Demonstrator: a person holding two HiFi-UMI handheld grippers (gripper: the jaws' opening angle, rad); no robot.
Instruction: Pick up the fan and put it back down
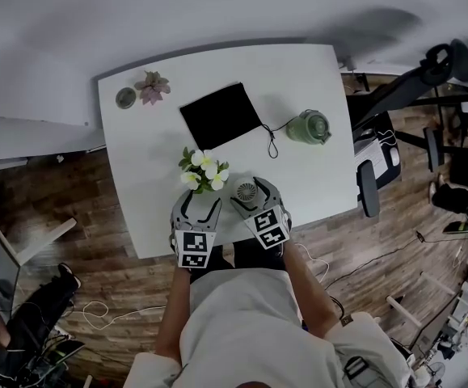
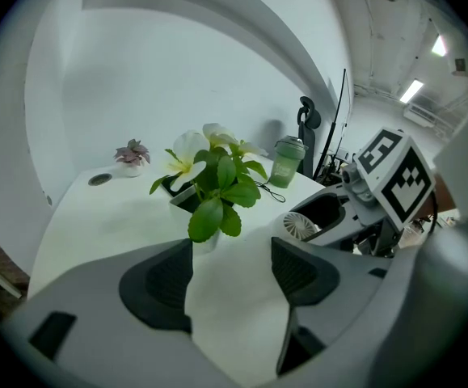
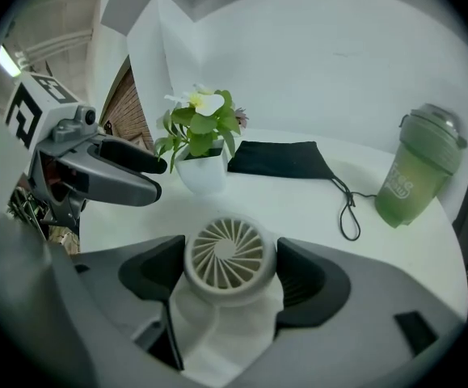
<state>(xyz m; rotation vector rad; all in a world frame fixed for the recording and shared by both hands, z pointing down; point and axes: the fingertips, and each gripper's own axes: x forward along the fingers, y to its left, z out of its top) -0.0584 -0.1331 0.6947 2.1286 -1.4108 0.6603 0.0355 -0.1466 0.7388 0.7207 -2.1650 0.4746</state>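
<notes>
A small white fan (image 1: 246, 192) with a round grille stands near the front edge of the white table (image 1: 314, 192). My right gripper (image 1: 252, 191) straddles its head. In the right gripper view the fan (image 3: 225, 257) fills the gap of the right gripper (image 3: 231, 269), and both dark pads touch its rim, so it is shut on it. I cannot tell whether its foot is off the table. My left gripper (image 1: 201, 203) is just to the left, open and holding nothing (image 2: 232, 269); from there the fan (image 2: 302, 226) shows to the right.
A white pot of white flowers (image 1: 204, 170) stands right behind the left gripper. Farther back lie a black pouch (image 1: 220, 115) with a cord, a green bottle (image 1: 309, 127), a pink succulent (image 1: 152, 87) and a small round dish (image 1: 125, 98). Chairs (image 1: 379, 160) stand to the right.
</notes>
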